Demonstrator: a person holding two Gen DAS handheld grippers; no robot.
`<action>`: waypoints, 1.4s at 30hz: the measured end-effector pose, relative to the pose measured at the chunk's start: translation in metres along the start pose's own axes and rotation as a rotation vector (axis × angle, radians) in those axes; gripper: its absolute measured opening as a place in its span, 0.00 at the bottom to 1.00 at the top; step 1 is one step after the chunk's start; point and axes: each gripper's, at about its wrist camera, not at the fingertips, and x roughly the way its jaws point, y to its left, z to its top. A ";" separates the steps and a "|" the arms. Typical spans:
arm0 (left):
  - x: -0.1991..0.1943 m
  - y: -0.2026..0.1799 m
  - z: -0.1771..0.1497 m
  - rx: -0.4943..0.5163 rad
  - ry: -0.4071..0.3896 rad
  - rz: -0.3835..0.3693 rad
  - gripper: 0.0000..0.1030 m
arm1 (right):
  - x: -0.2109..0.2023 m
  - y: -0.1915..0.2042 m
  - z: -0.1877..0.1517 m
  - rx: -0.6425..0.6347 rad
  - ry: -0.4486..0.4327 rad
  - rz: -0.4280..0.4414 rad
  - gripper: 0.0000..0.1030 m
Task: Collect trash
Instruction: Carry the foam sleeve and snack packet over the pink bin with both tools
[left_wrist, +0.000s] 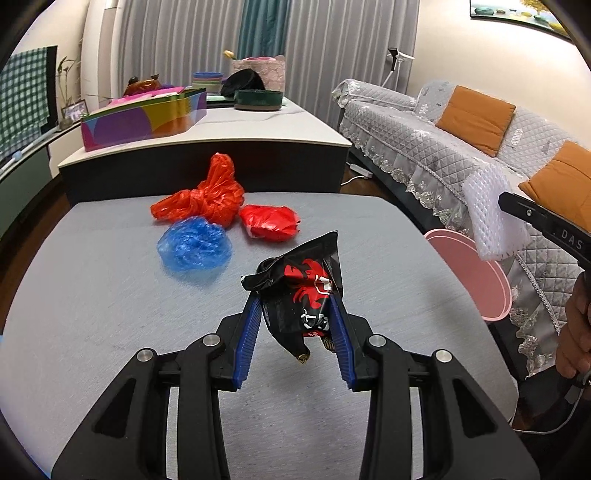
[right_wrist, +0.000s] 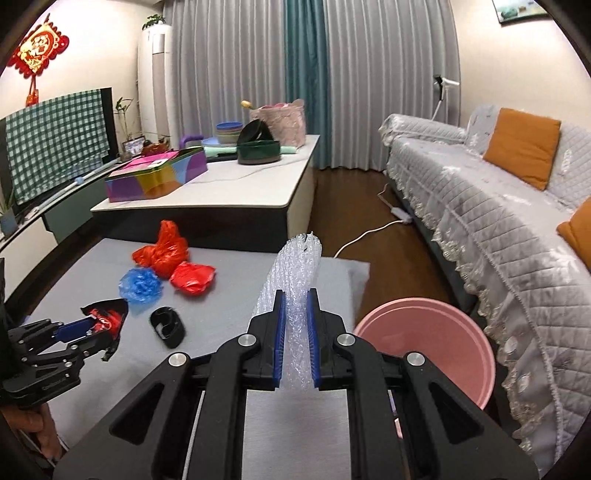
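Observation:
My left gripper (left_wrist: 295, 299) is shut on a black and red snack wrapper (left_wrist: 303, 291) and holds it above the grey table (left_wrist: 92, 314); it also shows in the right wrist view (right_wrist: 107, 323). My right gripper (right_wrist: 295, 295) is shut on a strip of clear bubble wrap (right_wrist: 297, 266), which shows in the left wrist view (left_wrist: 491, 214) above the pink bin (left_wrist: 476, 273). An orange-red plastic bag (left_wrist: 207, 195), a red bag (left_wrist: 269, 221) and a blue plastic cap (left_wrist: 194, 247) lie on the table. A small black object (right_wrist: 168, 326) lies on it too.
The pink bin (right_wrist: 432, 339) stands on the floor off the table's right edge, next to the grey-covered sofa (right_wrist: 480, 206). A coffee table (right_wrist: 251, 184) with a colourful box (right_wrist: 157, 177) and bowls stands behind. A white power cable (right_wrist: 369, 232) lies on the floor.

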 end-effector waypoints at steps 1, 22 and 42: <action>0.000 -0.002 0.001 0.002 -0.002 -0.004 0.36 | -0.002 -0.002 0.001 0.000 -0.006 -0.009 0.12; 0.016 -0.072 0.043 0.045 -0.054 -0.062 0.36 | -0.032 -0.103 0.031 0.108 -0.122 -0.180 0.12; 0.067 -0.165 0.070 0.154 -0.021 -0.167 0.36 | -0.026 -0.157 0.016 0.179 -0.086 -0.253 0.12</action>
